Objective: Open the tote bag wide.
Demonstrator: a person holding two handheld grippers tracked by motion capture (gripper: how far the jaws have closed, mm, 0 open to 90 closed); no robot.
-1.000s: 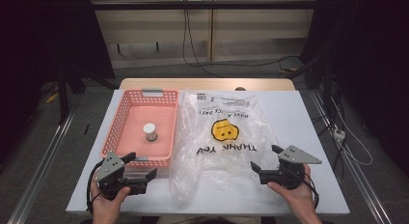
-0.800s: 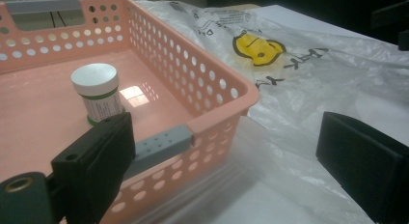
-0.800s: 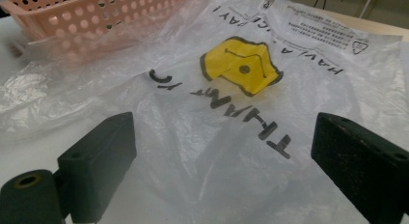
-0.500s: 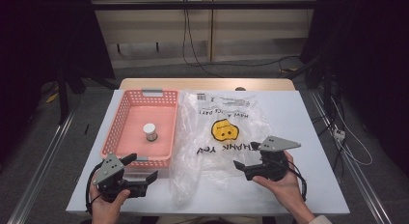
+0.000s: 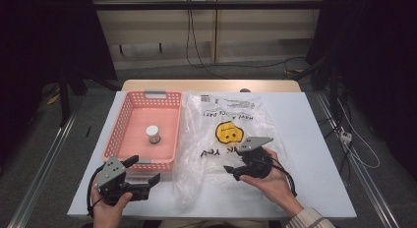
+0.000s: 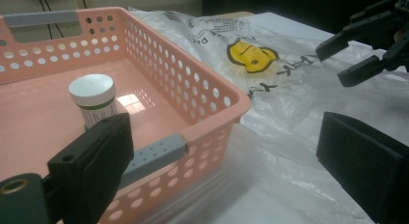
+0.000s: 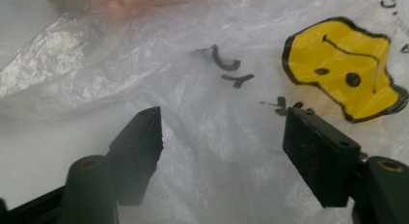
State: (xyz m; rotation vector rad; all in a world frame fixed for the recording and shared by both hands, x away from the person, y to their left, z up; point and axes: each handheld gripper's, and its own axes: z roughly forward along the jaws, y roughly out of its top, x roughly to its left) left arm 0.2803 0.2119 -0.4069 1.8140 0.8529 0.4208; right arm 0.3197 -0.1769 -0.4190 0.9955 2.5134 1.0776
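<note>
The right gripper is swinging in toward nine o'clock over the plastic bag — jaws spread wide, gripping nothing — likely lining up a grab.

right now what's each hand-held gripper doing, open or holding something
Left hand-held gripper: open, holding nothing, by the pink basket.
Right hand-held gripper: open, empty, over the plastic bag.

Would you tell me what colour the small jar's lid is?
White, clearest in the left gripper view: the small jar's lid.

Basket on the tabletop's left half, jar inside, mid-floor. Plastic bag just right of basket, touching it, running from far edge toward near edge.
</note>
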